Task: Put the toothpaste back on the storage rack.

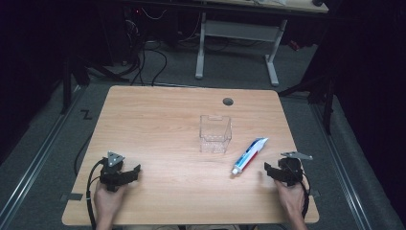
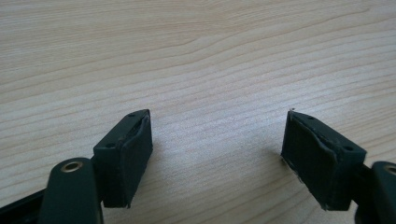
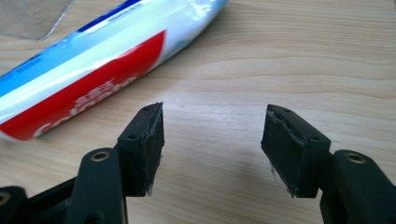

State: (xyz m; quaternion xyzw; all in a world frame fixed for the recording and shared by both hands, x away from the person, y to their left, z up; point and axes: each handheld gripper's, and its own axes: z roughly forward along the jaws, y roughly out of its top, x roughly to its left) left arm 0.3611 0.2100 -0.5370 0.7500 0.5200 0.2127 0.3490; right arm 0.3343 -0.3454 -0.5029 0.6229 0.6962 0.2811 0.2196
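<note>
Clear plastic box (image 1: 215,133) sits at table (image 1: 158,124) centre; toothpaste tube (image 1: 250,155) lies just beside it at four o'clock.

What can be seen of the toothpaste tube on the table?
The toothpaste tube is a soft-looking white tube with red and blue print and a white cap. It lies flat on the wooden table, slanted, cap end toward the person, crimped end near the clear container. The open right gripper sits beside it, not touching.
</note>
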